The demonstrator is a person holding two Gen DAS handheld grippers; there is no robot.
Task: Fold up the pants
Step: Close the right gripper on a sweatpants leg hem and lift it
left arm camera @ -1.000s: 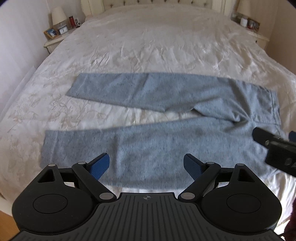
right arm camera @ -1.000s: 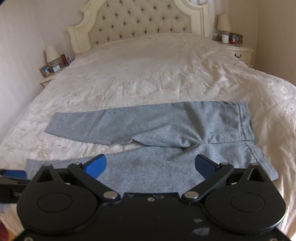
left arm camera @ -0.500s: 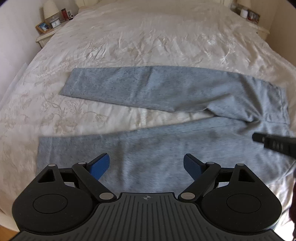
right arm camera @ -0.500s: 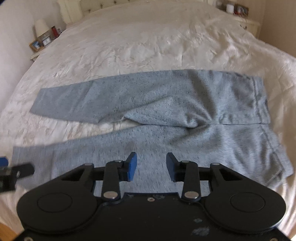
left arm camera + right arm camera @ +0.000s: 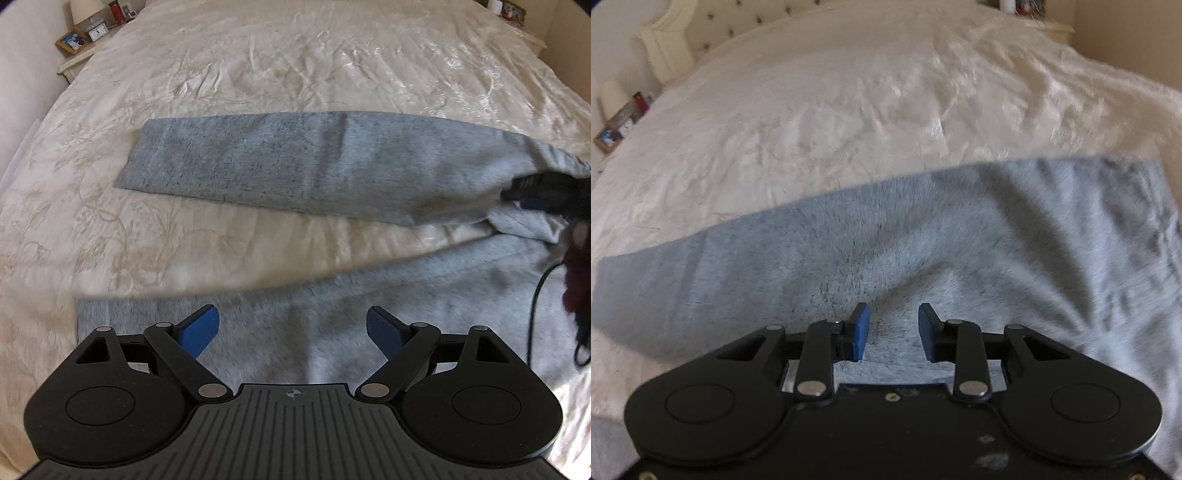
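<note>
The pants [image 5: 303, 166] lie flat across the near half of the bed [image 5: 295, 55], waist to the right and legs running left. The far leg ends in a straight cuff toward the left, with a bare strip of bedspread beyond it up to the bed's left edge. The near leg [image 5: 332, 295] runs under the left tongs [image 5: 291, 332] and is blurred; a wedge of bedspread separates the two legs. Beyond the pants, the far half of the bed is open, wrinkled bedspread all the way to the headboard [image 5: 676, 48].

The left tongs are spread wide, hovering over the near leg and holding nothing. The right tongs [image 5: 894, 328] are narrow, their blue pads set at the cloth near the crotch, with grey fabric showing in the gap between them (whether they actually pinch it I cannot tell). In the left wrist view those tongs [image 5: 535, 192] appear at the far right, where the fabric bunches up around the tip.

A nightstand [image 5: 79, 55] stands by the bed's far left corner, carrying a framed photo [image 5: 71, 41] and a small clock [image 5: 96, 33].
</note>
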